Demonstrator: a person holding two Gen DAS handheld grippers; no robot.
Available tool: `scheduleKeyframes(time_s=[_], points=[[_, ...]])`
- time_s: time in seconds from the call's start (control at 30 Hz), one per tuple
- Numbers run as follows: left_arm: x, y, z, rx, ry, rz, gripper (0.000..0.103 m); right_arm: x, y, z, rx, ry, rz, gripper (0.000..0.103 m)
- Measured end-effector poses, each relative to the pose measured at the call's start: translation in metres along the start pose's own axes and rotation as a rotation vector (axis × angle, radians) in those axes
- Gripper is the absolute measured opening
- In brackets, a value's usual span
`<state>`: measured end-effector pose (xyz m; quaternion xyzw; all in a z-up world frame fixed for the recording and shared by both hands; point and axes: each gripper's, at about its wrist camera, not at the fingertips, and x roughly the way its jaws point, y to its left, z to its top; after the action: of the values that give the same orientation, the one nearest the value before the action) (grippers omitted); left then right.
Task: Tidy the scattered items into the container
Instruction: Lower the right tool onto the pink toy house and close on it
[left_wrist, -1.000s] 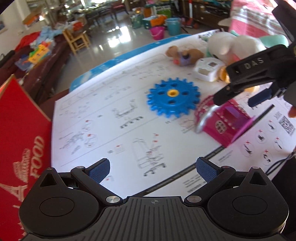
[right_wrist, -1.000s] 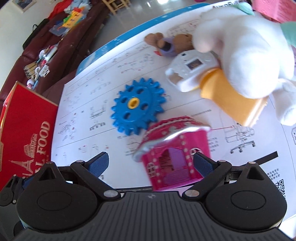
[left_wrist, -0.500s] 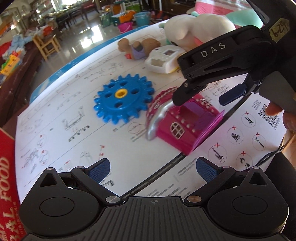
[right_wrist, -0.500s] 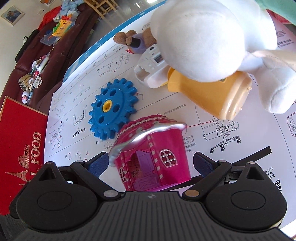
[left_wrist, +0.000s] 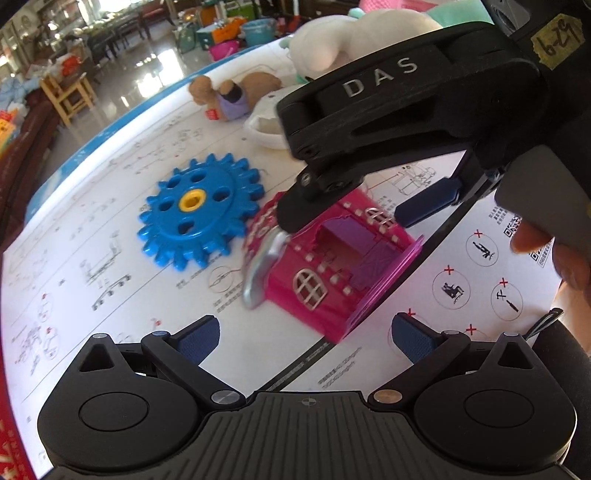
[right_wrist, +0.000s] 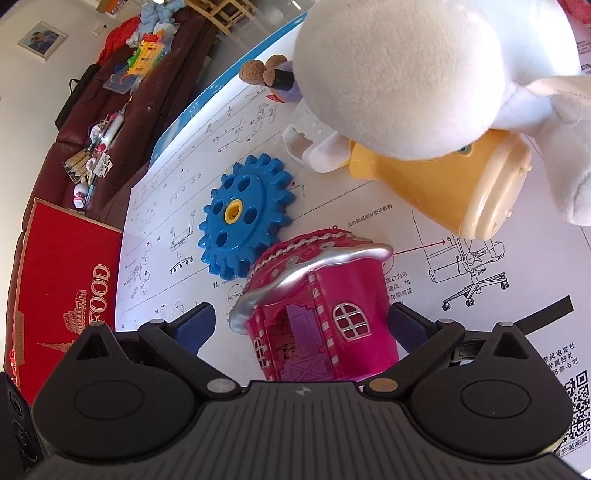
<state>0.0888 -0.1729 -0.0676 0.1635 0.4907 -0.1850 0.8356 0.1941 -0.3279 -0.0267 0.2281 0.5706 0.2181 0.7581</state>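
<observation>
A pink toy house with a silver roof edge lies on the white instruction sheet. My right gripper is open and straddles the house, one blue pad on each side; the right pad is almost at the wall. From the left wrist view the right gripper hangs over the house. My left gripper is open and holds nothing, just short of the house. A blue gear lies flat beside the roof. The red box marked FOOD stands at the left.
A big white plush duck with a yellow beak lies close behind the house. A small brown bear toy and a white plastic device sit farther back. A hand holds the right gripper. A brown sofa carries clutter.
The right gripper came forward and down, so the house now sits between its fingers. The left gripper swung toward the house and closer; the red box slid out of its view.
</observation>
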Motion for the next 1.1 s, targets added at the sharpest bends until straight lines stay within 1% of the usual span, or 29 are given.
scheduleKeyframes(time_s=[0.13, 0.2, 0.27, 0.37, 0.47, 0.53, 0.57, 0.6, 0.67, 0.73, 0.83, 0.93, 1.0, 1.03, 1.1], points=[[0.013, 0.002, 0.004, -0.011, 0.018, -0.06, 0.103, 0.002, 0.001, -0.002, 0.016, -0.018, 0.017, 0.103], [0.019, 0.002, 0.004, -0.014, 0.027, -0.088, 0.103, 0.005, 0.003, -0.003, 0.029, -0.001, 0.045, 0.103], [0.022, 0.002, 0.003, -0.01, 0.033, -0.055, 0.103, 0.008, 0.004, -0.004, 0.064, 0.029, 0.087, 0.103], [0.022, 0.011, 0.0, -0.026, 0.021, -0.063, 0.103, 0.007, 0.008, -0.008, 0.078, 0.032, 0.105, 0.103], [0.021, 0.019, -0.002, -0.038, 0.019, -0.076, 0.103, 0.0, 0.013, -0.009, 0.108, 0.03, 0.196, 0.103], [0.019, 0.021, -0.004, -0.039, 0.007, -0.114, 0.103, -0.002, 0.019, -0.008, 0.137, 0.06, 0.298, 0.102], [0.017, 0.021, -0.005, -0.036, 0.002, -0.126, 0.103, -0.002, 0.024, -0.008, 0.14, 0.067, 0.315, 0.101], [0.016, 0.022, -0.007, -0.037, -0.006, -0.116, 0.102, -0.004, 0.03, -0.007, 0.124, 0.052, 0.29, 0.101], [0.014, 0.025, -0.01, -0.044, -0.015, -0.077, 0.102, -0.012, 0.037, -0.004, 0.056, -0.012, 0.187, 0.101], [0.011, 0.026, -0.012, -0.054, -0.016, -0.073, 0.102, -0.014, 0.03, 0.001, 0.048, -0.035, 0.114, 0.101], [0.006, 0.03, -0.015, -0.038, -0.033, -0.055, 0.102, -0.013, 0.01, 0.0, 0.086, -0.026, 0.075, 0.101], [0.007, 0.023, -0.011, -0.01, -0.039, -0.059, 0.102, -0.004, -0.002, -0.008, 0.093, -0.009, 0.029, 0.101], [0.011, 0.018, -0.009, 0.008, -0.028, -0.075, 0.103, 0.001, -0.006, -0.013, 0.11, 0.001, 0.03, 0.102], [0.013, 0.013, -0.01, 0.019, -0.016, -0.083, 0.103, -0.001, -0.006, -0.015, 0.109, -0.014, 0.041, 0.102], [0.018, 0.007, -0.01, 0.035, 0.005, -0.091, 0.103, 0.001, -0.004, -0.015, 0.117, -0.008, 0.058, 0.102]])
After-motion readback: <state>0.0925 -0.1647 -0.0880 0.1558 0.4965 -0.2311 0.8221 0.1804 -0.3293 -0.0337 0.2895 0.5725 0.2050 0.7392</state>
